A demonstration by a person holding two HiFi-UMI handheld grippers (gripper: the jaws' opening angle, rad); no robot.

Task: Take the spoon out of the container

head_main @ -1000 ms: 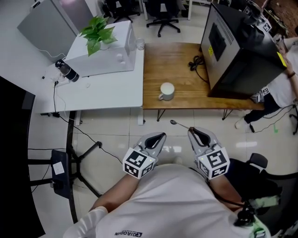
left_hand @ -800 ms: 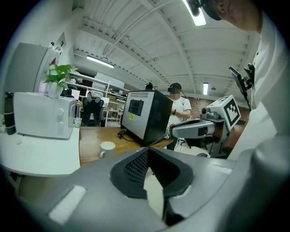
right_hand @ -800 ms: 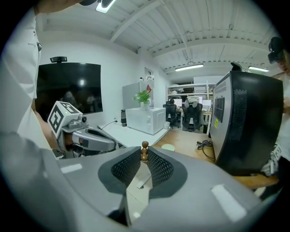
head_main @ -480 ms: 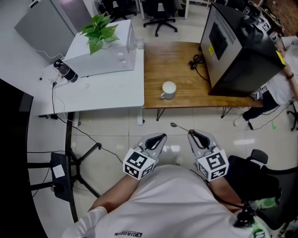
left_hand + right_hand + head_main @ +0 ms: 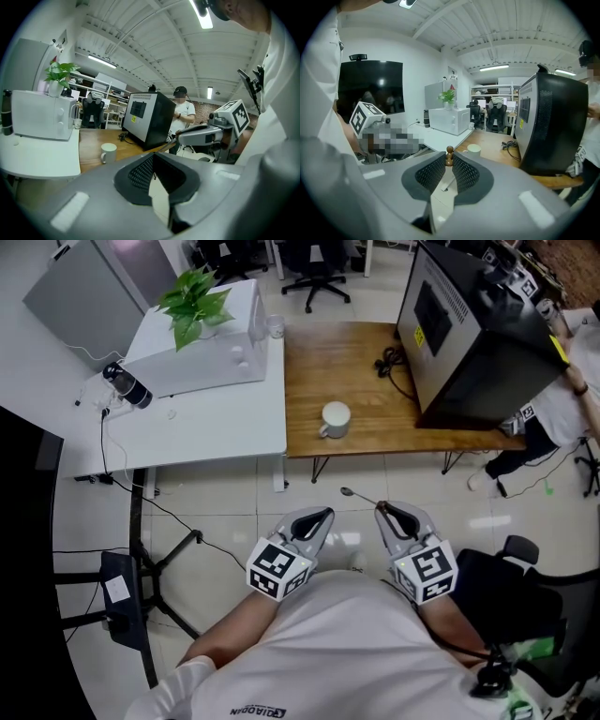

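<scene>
Wooden table (image 5: 349, 362) bears a mug (image 5: 334, 418) — right hand-held gripper (image 5: 382, 509) grips the spoon (image 5: 359, 495); left hand-held gripper (image 5: 327, 514) stands parted.

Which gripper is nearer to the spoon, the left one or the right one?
Right. The right gripper is shut on the handle of the spoon, with the bowl sticking out ahead. The left gripper stands open beside it, apart from the spoon.

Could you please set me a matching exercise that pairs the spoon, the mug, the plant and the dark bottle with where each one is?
1 spoon
2 mug
3 plant
4 dark bottle

A on the microwave
B on the wooden table
C in the right gripper
D on the white table

Pairs: 1-C, 2-B, 3-A, 4-D
</scene>
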